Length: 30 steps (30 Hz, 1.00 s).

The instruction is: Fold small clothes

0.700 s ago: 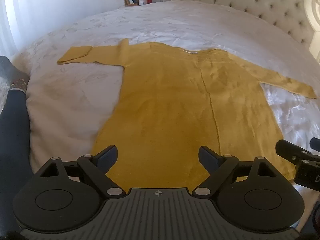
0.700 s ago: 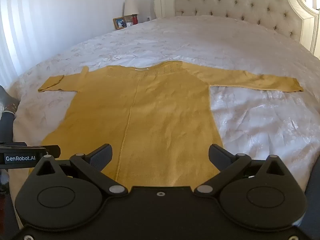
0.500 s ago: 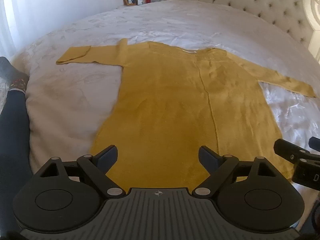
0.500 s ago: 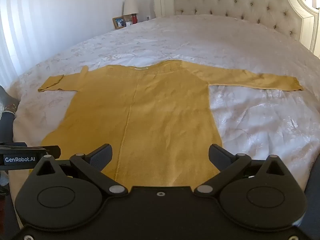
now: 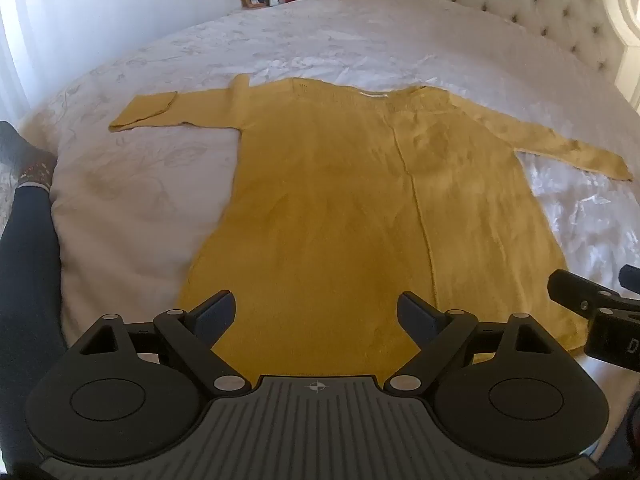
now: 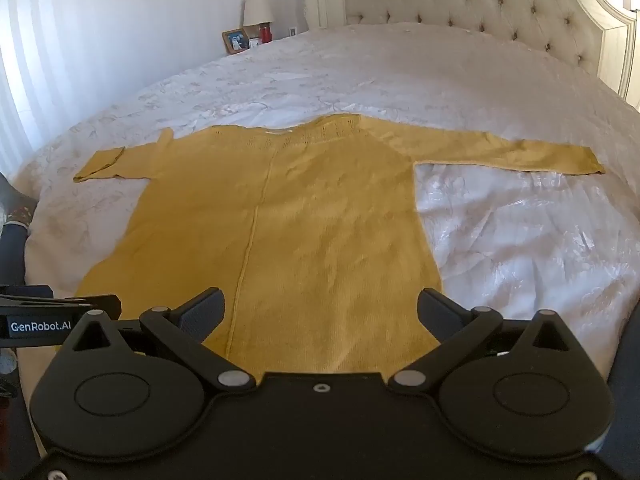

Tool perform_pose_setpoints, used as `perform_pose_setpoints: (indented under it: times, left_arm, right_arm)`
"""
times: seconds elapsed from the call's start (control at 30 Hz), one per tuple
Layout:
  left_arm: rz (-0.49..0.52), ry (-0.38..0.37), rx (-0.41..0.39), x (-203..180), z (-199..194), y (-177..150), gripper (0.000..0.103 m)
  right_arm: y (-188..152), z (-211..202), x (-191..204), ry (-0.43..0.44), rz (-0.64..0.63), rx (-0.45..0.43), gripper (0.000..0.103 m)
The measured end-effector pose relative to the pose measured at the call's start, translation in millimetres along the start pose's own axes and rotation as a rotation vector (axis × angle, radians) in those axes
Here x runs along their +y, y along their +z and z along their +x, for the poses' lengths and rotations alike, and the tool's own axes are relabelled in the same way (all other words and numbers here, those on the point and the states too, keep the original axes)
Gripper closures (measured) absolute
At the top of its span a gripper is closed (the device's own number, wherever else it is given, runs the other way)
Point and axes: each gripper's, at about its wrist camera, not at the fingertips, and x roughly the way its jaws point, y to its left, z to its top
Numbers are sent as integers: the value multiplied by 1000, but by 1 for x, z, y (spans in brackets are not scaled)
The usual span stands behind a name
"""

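We see both left gripper (image 5: 316, 308) and right gripper (image 6: 320, 308) with jaws wide, empty. Yellow knit top (image 5: 360, 208) lies flat on the bed (image 6: 400, 64) just ahead of the jaws; soft, light, limp. We'd pinch the hem corners.

Open white bedspread (image 6: 520, 240) all round the flat yellow sweater (image 6: 300, 220); dark-clad leg (image 5: 28, 260) along the left edge.

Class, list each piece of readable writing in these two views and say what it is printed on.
"GenRobot.AI": white label on the left tool, seen from the right camera.
"D": cut-off letter on the right tool, seen from the left camera.
Framed picture by the lamp: too small to read.
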Motion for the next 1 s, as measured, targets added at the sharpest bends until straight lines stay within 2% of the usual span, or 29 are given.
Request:
perform_pose_setpoints:
  times: [0.53, 1.0]
  left_arm:
    - [35, 32, 50, -1, 8, -1, 14]
    - [10, 23, 67, 2, 10, -2, 14]
  right_arm:
    - [-1, 8, 1, 9, 4, 35, 1]
    - [-4, 14, 1, 2, 8, 69, 1]
